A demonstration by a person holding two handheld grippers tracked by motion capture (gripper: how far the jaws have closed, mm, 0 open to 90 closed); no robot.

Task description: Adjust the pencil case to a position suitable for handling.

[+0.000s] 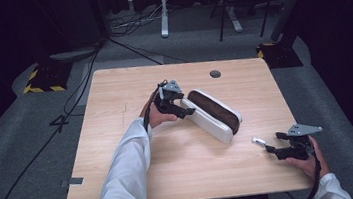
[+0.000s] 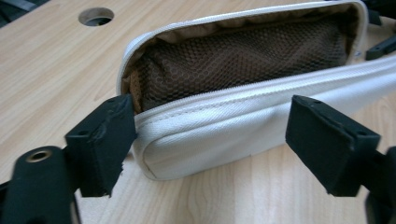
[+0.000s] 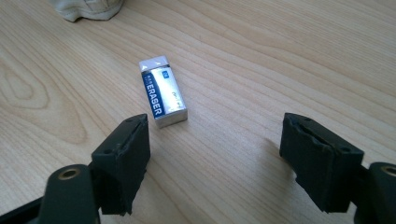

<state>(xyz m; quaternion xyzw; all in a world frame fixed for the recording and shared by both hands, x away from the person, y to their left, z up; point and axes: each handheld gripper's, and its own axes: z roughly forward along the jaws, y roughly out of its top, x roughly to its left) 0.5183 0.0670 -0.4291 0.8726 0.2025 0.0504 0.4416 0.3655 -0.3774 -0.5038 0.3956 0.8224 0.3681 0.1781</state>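
Your surface (image 1: pixel 135 154) is a pale wood top with a round hole (image 1: pixel 215 74) near the far edge. Around it is grey floor, dark curtains, cables and a desk frame at the back.

The biggest thing on the surface is the case (image 1: pixel 214 114). It is white, lies in the middle and is unzipped, so its brown net lining (image 2: pixel 243 56) shows. Your left claw (image 1: pixel 186 112) is at the near-left end of the case. It is wide open and holds nothing. In the left gripper view, one pad (image 2: pixel 105 140) touches or almost touches the end of the case, and the other pad (image 2: pixel 327 140) stands apart, in front of the long side.

Your right claw (image 1: pixel 262 145) is near the right front part of the surface, well apart from the case. It is wide open too, with nothing in it. The eraser (image 3: pixel 162 91) lies flat just ahead of it, a little toward one pad (image 3: pixel 123 154), not in the middle of the gap.

Here is what I think could go wrong. If you close the right claw now, one pad may hit the eraser first and push it away or spin it. The eraser is small and low, so the pads could slide over it. Line it up in the middle first.

The case is soft. If the left claw pushes on it, the mouth may fold shut or the whole case may slide. Then the eraser would have no easy way in.
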